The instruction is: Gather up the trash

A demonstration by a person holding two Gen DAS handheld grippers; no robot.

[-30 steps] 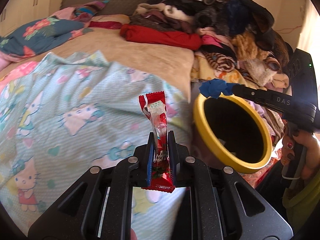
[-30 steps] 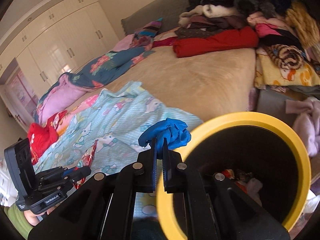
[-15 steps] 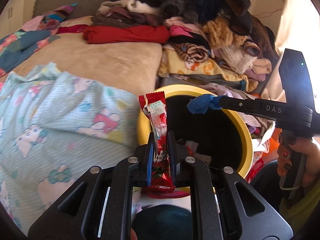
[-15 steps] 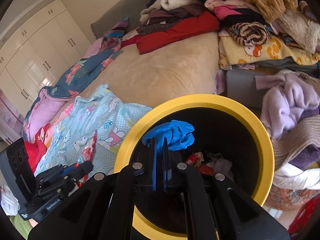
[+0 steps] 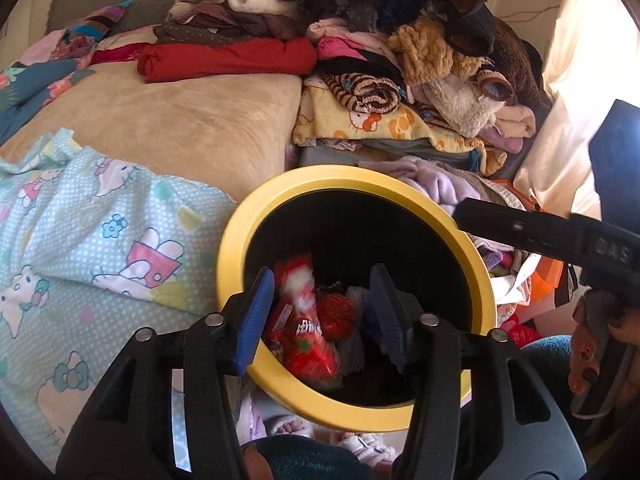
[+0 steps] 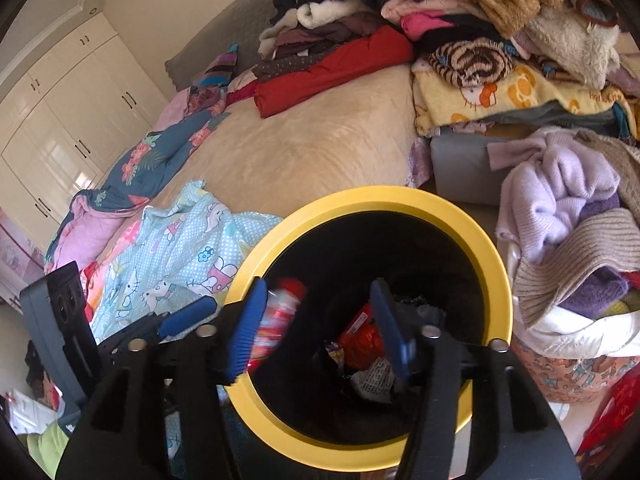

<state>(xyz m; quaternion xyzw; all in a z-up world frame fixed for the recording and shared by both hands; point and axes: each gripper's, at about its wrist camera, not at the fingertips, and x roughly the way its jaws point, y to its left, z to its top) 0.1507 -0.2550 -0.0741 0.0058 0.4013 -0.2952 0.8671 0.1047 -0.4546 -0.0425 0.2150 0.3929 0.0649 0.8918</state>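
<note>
A black bin with a yellow rim (image 5: 360,176) (image 6: 400,196) stands beside the bed, and both grippers hang over its mouth. My left gripper (image 5: 320,314) is opening. A blurred red snack wrapper (image 5: 298,292) (image 6: 280,312) is falling between its blue pads, free of both. My right gripper (image 6: 318,322) is opening too, with nothing between its pads. One of its fingers (image 5: 516,226) reaches over the rim from the right. Red wrappers (image 6: 360,336) and crumpled white paper (image 6: 372,380) lie in the bin. The blue scrap is out of sight.
A bed with a beige cover (image 5: 180,120) and a light blue cartoon blanket (image 5: 80,240) lies left of the bin. Piled clothes (image 5: 400,40) rise behind it. A basket of knitwear (image 6: 580,280) stands to the right. White wardrobes (image 6: 60,120) line the far left wall.
Both grippers moved over the bin and opened. The red wrapper left the left jaws and is dropping in. The blue scrap is gone from the right jaws.
</note>
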